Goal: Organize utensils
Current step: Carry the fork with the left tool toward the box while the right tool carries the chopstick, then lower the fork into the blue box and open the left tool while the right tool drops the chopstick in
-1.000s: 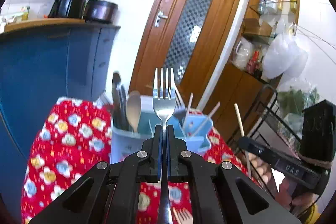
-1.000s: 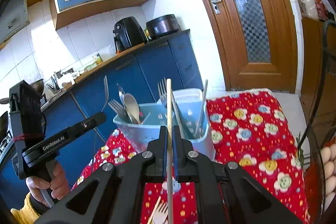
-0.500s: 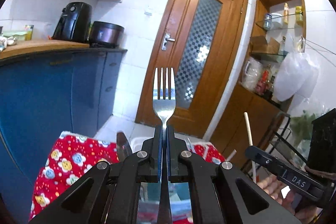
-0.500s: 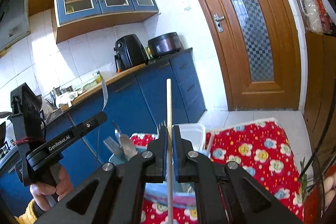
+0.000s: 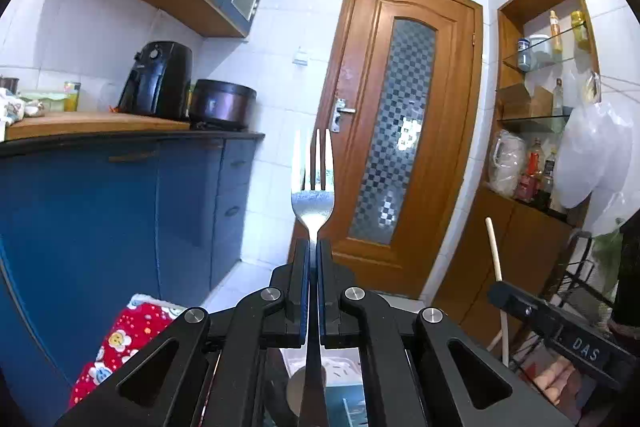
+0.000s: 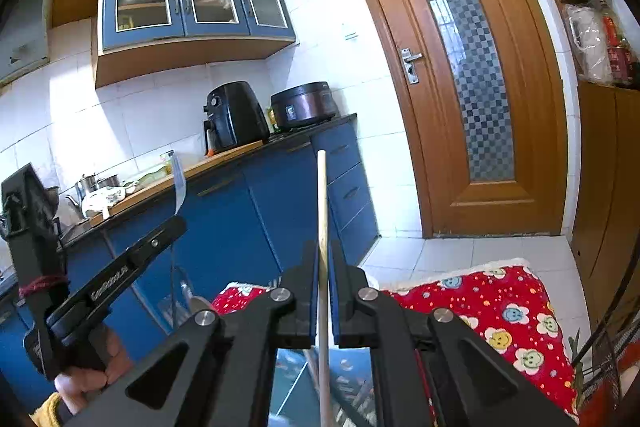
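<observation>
Shiny metal fork [image 5: 313, 199], pale matt wooden chopstick [image 6: 322, 211], printed cloth [image 6: 500, 311].

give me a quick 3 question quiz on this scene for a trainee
1. True or false: the left gripper is shut on a fork.
2. What does the right gripper hold? A) spoon B) wooden chopstick C) knife
3. Fill in: the tablecloth is red with a ____ pattern.

Key: 1 true, tines pointing up. 2 B. 3 flower.
</observation>
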Available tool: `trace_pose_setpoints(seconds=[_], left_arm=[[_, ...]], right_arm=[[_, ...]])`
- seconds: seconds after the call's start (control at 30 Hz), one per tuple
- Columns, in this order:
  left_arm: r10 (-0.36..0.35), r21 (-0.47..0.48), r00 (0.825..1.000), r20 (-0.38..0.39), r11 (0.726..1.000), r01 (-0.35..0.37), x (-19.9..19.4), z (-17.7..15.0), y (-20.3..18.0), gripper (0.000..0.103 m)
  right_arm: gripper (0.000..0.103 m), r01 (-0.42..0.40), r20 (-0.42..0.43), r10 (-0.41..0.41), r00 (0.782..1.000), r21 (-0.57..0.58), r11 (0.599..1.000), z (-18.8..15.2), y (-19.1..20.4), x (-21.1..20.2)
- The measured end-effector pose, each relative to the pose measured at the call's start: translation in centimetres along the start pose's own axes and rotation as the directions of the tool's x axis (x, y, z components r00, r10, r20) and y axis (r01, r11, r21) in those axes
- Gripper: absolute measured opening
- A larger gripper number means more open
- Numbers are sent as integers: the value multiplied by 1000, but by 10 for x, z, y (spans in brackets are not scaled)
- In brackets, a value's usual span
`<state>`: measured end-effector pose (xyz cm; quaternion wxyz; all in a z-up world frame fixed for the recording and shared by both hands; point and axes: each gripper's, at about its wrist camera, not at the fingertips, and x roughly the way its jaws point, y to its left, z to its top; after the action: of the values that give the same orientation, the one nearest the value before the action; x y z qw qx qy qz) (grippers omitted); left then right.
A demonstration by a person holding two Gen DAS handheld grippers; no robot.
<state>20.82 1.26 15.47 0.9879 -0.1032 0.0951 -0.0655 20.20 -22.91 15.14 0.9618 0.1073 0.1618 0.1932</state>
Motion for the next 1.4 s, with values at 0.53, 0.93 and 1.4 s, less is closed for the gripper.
trace_pose_setpoints(seconds=[0.53,0.93,1.4], left_arm=[[21,70,999,27,997,-23,7,-33,-8,3],[-7,38,999,-39,999,8,2,-37,-5,9],[-38,71,999,-35,997,41,-51,-21,-17,36]], right_arm=[[6,59,76,-53,996,-90,994,-21,0,20],[21,25,63,-21,998,-68,997,-18,0,1],[26,6,36,-5,999,-32,999,-9,17,-48]])
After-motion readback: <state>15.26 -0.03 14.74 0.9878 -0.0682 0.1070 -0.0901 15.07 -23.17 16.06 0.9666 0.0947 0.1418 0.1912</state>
